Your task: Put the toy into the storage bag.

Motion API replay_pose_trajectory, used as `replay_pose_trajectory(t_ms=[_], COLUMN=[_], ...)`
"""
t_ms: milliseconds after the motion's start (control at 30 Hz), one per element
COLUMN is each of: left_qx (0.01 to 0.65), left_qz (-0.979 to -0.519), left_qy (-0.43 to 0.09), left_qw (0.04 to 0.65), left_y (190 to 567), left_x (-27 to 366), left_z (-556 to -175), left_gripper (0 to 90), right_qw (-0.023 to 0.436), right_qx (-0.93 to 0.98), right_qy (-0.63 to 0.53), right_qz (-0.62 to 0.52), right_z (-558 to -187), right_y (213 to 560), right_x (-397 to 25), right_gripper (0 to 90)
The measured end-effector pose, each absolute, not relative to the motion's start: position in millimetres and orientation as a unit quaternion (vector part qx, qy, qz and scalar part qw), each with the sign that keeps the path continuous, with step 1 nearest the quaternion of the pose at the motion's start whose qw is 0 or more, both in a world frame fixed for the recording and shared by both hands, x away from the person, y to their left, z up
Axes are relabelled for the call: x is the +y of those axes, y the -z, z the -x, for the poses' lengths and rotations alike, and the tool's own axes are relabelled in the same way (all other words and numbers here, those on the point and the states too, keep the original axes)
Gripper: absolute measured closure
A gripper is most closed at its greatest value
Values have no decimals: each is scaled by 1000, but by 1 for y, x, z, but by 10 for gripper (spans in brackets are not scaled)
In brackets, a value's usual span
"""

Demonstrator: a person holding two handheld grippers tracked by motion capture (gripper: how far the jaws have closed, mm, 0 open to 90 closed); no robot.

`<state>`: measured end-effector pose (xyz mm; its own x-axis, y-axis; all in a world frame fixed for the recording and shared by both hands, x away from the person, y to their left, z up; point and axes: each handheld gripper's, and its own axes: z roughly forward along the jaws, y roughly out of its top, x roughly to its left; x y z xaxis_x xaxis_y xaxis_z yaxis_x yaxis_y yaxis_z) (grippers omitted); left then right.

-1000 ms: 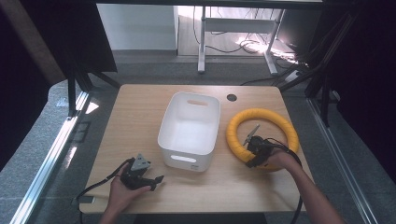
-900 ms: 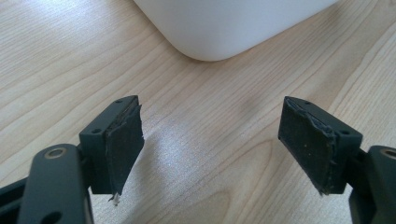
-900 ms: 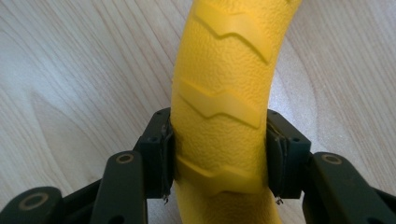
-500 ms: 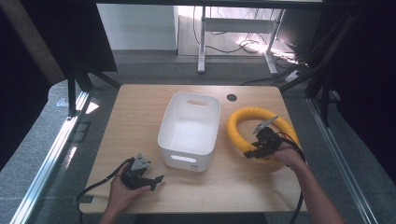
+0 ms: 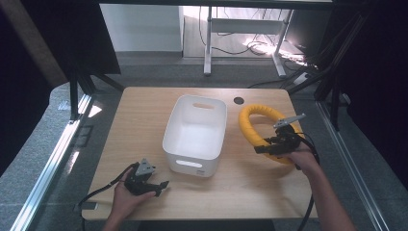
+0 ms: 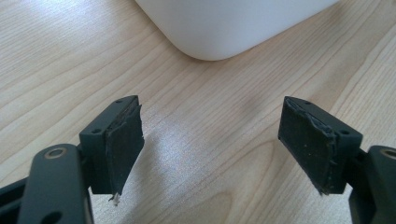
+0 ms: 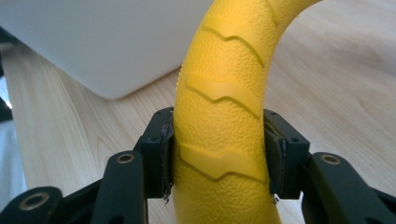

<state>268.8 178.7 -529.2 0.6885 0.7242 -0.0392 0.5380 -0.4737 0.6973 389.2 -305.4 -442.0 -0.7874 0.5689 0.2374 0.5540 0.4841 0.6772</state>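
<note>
A yellow textured ring (image 5: 255,127) is tilted up off the wooden table at the right of a white bin (image 5: 196,132). My right gripper (image 5: 262,148) is shut on the ring's near side. In the right gripper view both pads squeeze the yellow ring (image 7: 219,140), and the white bin (image 7: 93,42) stands behind it. My left gripper (image 5: 161,185) rests near the table's front left, held in a hand. Its jaws stand wide apart over bare wood in the left gripper view (image 6: 212,149), a corner of the bin (image 6: 224,28) just ahead.
The table (image 5: 144,110) has a round cable hole (image 5: 239,100) behind the bin. Black cables trail from both grippers off the front edge. Dark frame posts stand at the table's left and right sides.
The right gripper has lifted the yellow ring's near side and shifted it, so the ring now stands tilted instead of lying flat. The left gripper has stayed in place.
</note>
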Motion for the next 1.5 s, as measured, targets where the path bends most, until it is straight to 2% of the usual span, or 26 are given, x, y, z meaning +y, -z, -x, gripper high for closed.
replay_pose_trajectory(t_ms=[1000,1500], left_qx=[373,373], left_qz=[-848,-847], left_qy=[-133,-133], left_qw=[354,354], left_y=[529,530], left_x=[179,178], left_z=[-269,-270], left_gripper=[220,220], right_qw=[41,36], right_qx=[796,767], right_qy=[-487,-532], right_qz=[-358,-358], right_z=[-390,-387], right_y=[408,402], right_x=[-336,-337], right_gripper=[514,513])
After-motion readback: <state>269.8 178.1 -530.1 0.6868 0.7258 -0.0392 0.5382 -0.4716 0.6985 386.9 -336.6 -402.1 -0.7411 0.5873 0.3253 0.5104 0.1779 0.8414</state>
